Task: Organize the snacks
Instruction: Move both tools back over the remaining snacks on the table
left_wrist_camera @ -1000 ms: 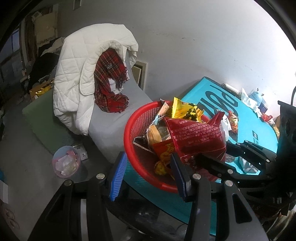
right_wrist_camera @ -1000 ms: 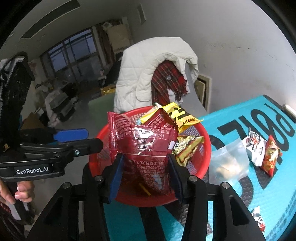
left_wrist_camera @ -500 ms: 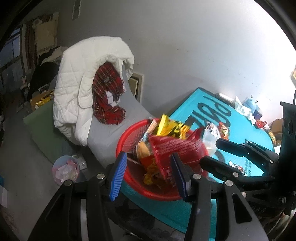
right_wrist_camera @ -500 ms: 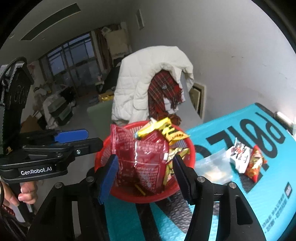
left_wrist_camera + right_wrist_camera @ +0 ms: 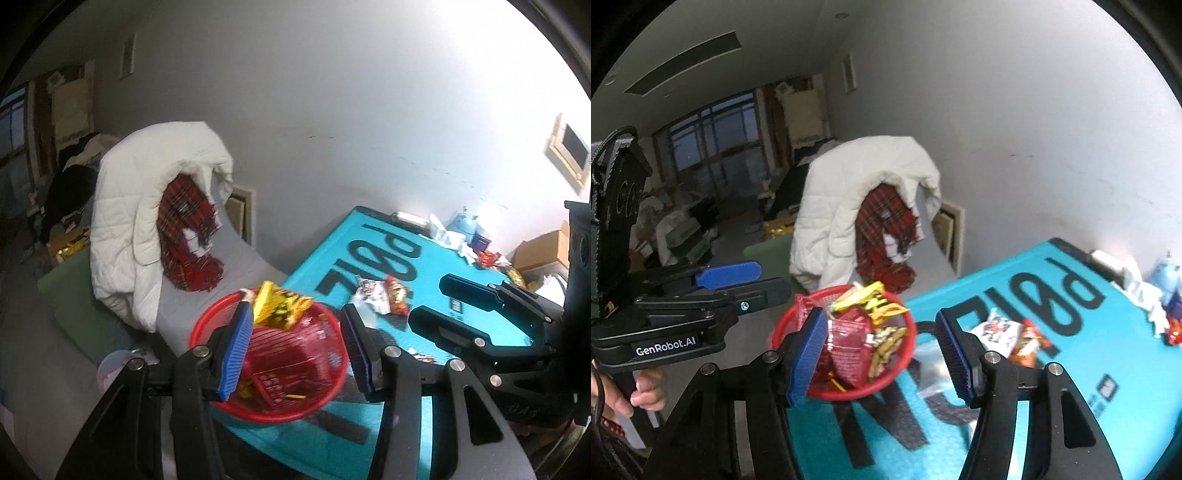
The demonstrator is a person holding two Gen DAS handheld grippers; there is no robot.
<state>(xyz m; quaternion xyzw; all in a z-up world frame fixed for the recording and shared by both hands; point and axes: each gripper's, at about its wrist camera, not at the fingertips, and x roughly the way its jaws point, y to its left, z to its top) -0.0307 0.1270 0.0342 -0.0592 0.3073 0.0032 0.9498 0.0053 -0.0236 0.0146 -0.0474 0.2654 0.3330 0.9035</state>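
**Ana:** At the near corner of the teal table mat point(image 5: 1052, 369), the red mesh basket point(image 5: 783, 332) sits stuffed with packets. Why there?

**Ben:** My guess is that it serves as the collecting spot. It stands right at the mat's edge, within easy reach of both tools. A red foil packet point(image 5: 846, 347) stands upright inside, with a yellow packet point(image 5: 875, 299) poking over the rim behind it.

**Ana:** Is either tool carrying anything?

**Ben:** No. The right gripper point(image 5: 882, 354) has its blue pads well apart, and nothing lies between them; the basket only shows through the gap from behind. The left gripper point(image 5: 299, 354) is likewise parted and empty, with the basket framed between its pads but untouched.

**Ana:** So the red packet is let go?

**Ben:** It looks so; it leans on the other packets, free of both tools.

**Ana:** What remains?

**Ben:** Loose snacks lie on the mat: a white packet point(image 5: 997, 330) touching an orange-red one point(image 5: 1027, 343), and a clear plastic bag point(image 5: 934, 373) just beside the basket. More clutter point(image 5: 487, 258) sits at the far end. I judge sorting is partway done.

**Ana:** And the hand?

**Ben:** A hand point(image 5: 642, 387) grips the left tool's handle.
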